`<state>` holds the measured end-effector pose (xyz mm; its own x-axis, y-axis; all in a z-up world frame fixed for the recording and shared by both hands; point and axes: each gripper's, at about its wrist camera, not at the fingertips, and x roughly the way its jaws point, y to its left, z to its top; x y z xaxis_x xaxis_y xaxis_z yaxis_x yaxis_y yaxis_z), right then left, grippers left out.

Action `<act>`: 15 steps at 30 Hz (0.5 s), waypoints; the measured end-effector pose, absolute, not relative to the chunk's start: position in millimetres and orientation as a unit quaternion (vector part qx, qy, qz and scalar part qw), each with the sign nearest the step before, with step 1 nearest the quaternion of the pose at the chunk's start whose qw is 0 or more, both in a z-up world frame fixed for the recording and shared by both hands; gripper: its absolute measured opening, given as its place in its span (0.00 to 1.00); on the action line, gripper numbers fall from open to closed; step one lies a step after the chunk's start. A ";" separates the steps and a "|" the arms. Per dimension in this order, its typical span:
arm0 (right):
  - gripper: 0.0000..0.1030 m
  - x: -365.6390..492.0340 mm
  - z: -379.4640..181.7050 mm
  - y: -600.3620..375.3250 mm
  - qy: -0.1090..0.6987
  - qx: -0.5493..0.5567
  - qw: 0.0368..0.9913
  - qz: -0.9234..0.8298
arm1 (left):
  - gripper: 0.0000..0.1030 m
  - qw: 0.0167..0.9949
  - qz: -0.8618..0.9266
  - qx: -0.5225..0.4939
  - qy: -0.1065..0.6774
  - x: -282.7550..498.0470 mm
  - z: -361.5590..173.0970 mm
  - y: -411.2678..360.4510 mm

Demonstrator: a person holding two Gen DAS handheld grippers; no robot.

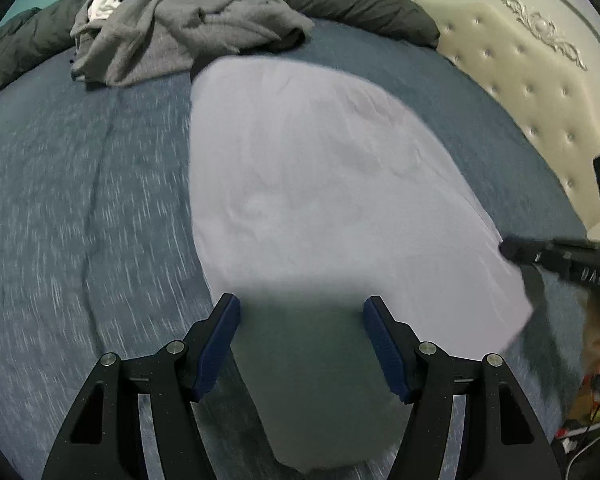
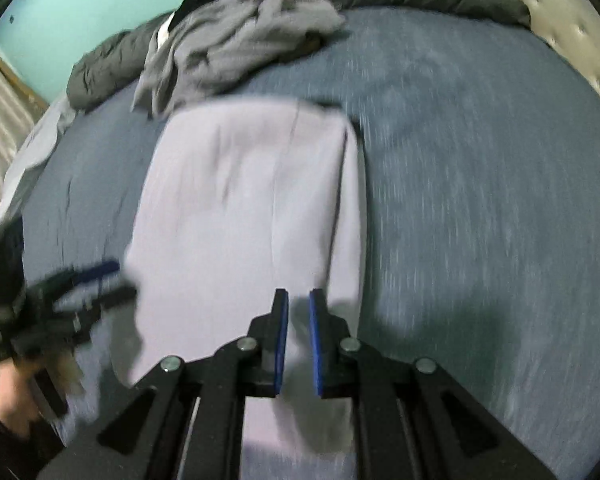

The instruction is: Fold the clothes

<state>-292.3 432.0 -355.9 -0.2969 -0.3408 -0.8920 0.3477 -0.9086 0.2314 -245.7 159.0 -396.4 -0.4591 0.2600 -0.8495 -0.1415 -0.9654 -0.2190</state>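
Left wrist view: pale lilac soft cotton garment (image 1: 320,184) lies flat mid-bed, light and limp; best gripped at hem corners. Left gripper (image 1: 302,340) gapes empty; right gripper (image 2: 299,332) nearly shut, empty.

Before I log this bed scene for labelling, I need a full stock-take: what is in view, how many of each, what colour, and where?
folded garment: one, pale lilac, flat on the middle of the bed
bedspread: one, heathered blue, covering the bed
clothes pile: one heap, grey on top with black and white pieces, far end of the bed
pillows: at least two, dark grey, along the far edge
headboard: one, cream, tufted, at the right
wall: turquoise, behind the bed
left gripper: black with blue pads, open over the garment's near end
right gripper: black with blue pads, nearly shut, over the garment
hand: one, lower left in the right wrist view
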 end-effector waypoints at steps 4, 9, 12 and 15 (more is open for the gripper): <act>0.08 -274.7 -390.6 438.3 0.008 0.570 0.196 -0.798 | 0.68 0.108 0.849 -0.516 -0.037 -239.5 -401.5 168.1; 0.10 -271.9 -372.9 441.3 0.002 0.560 0.187 -0.807 | 0.68 0.106 0.847 -0.518 -0.049 -228.1 -385.3 155.2; 0.14 -269.1 -343.8 456.8 -0.008 0.534 0.174 -0.827 | 0.71 0.107 0.840 -0.526 -0.078 -222.9 -383.2 140.0; 0.44 -271.8 -344.5 472.7 -0.044 0.551 0.173 -0.815 | 0.73 0.108 0.826 -0.546 -0.092 -217.8 -392.8 129.4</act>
<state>-271.8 472.7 -344.5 -0.3321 -0.3308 -0.8834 0.2335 -0.9362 0.2627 -217.8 129.4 -392.8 -0.3811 0.2787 -0.8815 -0.0772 -0.9597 -0.2701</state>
